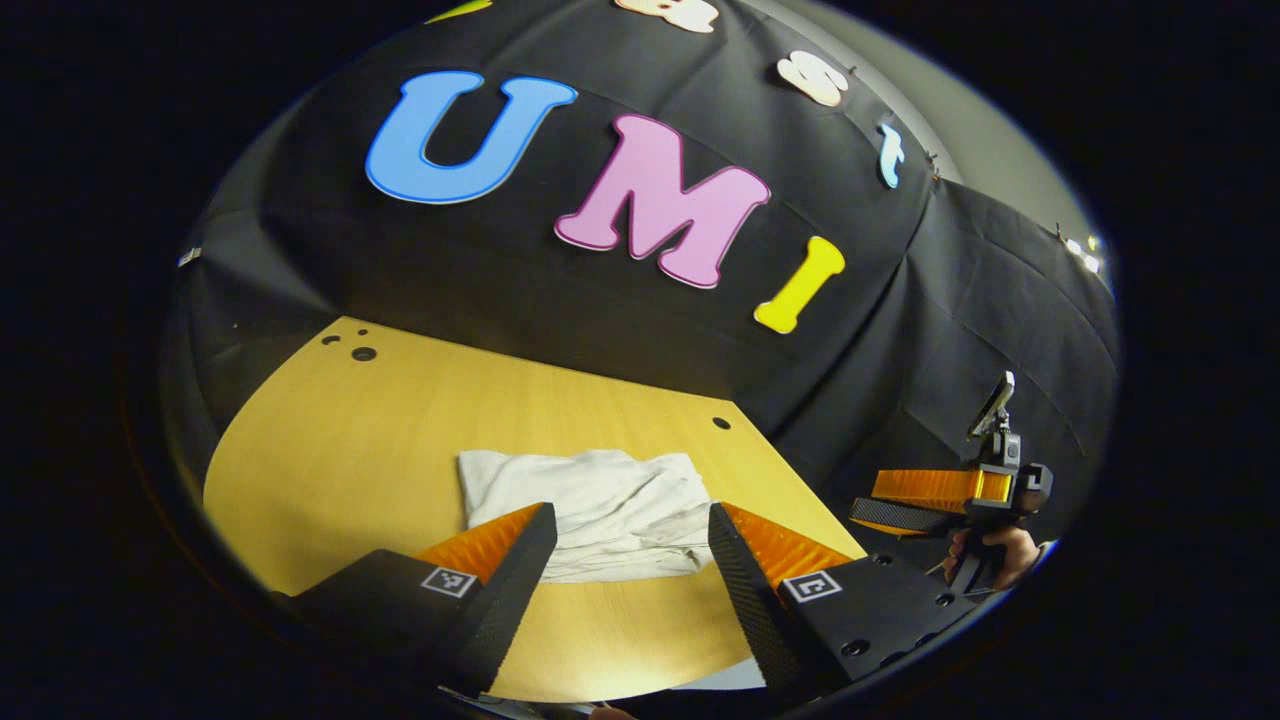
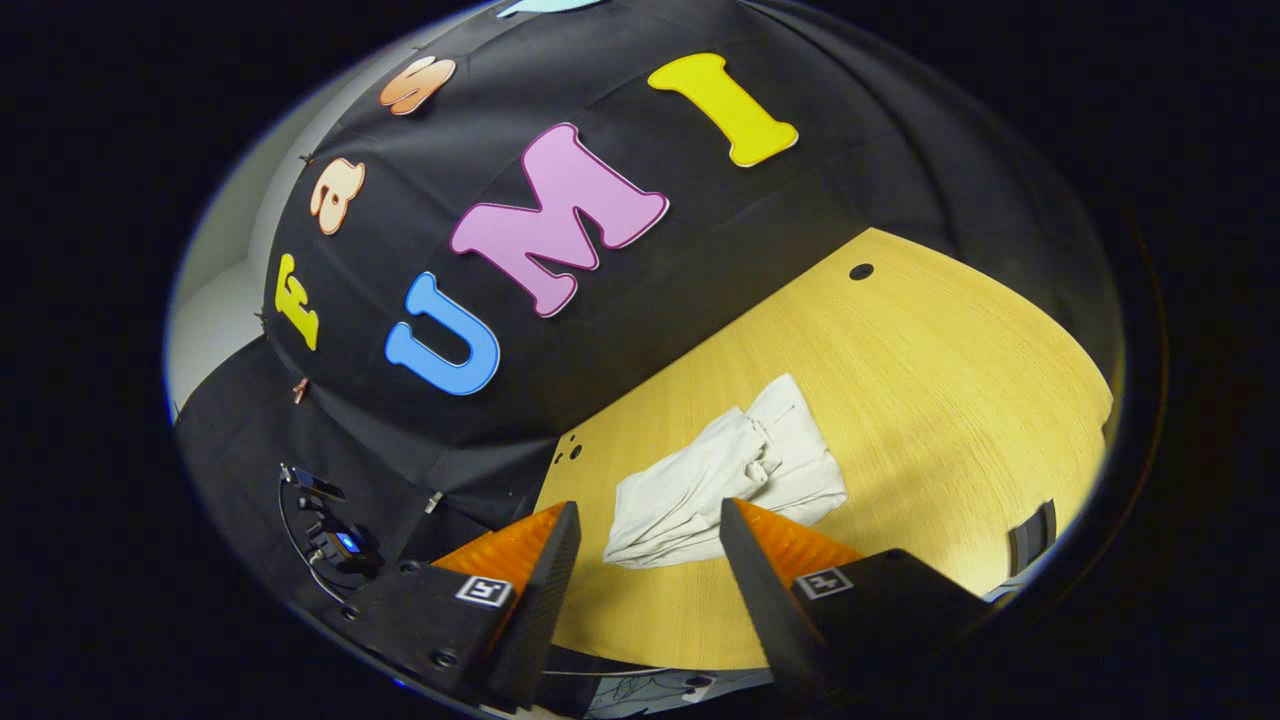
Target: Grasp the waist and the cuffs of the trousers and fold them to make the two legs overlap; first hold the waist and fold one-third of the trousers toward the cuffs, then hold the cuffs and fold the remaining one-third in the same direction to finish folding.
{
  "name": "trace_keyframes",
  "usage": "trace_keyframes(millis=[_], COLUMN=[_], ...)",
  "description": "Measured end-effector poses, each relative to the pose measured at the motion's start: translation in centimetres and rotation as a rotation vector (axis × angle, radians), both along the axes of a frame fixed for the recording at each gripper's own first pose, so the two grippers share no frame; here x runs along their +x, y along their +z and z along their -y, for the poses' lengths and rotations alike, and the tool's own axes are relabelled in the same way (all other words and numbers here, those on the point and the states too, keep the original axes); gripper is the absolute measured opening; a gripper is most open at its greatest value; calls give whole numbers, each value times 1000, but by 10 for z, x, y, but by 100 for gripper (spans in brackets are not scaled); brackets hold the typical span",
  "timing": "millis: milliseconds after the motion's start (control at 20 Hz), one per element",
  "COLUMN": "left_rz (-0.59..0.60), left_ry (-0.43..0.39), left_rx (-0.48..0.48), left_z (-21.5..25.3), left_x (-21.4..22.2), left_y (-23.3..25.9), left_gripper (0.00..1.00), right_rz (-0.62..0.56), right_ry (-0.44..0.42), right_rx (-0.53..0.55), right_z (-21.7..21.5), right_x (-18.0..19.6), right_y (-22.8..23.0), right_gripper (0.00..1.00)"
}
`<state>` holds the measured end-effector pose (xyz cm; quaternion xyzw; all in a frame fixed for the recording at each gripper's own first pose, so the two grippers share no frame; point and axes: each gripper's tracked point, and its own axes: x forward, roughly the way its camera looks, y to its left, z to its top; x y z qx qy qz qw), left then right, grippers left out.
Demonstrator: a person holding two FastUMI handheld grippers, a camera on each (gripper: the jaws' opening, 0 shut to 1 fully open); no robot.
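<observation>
Left gripper point(image 1: 632, 540) and right gripper point(image 2: 648, 535) both agape, above table point(image 1: 340, 450) edge; folded trousers point(image 1: 590, 510) mid-table

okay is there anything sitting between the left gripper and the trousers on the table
Nothing visible does. In the left gripper view the left gripper hangs open above the bare yellow wooden table, and the crumpled off-white cloth trousers lie just beyond its fingertips. The right gripper is off to the side, away from that path.
</observation>
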<state>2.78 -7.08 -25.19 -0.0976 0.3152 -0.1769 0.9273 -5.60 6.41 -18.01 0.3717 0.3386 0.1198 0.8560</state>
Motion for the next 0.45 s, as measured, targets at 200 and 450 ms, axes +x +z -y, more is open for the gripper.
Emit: trace_keyframes(millis=[200,450], left_rz=[3,-33], left_ry=[58,102], left_rx=[-3,-5], left_z=[-42,-67], left_x=[-12,-30], left_y=[11,10], left_gripper=[95,95], right_rz=[19,42], right_ry=[-4,16], right_rx=[-11,-44], right_z=[-12,-24], right_x=[-7,-20], right_y=[7,16], right_gripper=[97,97])
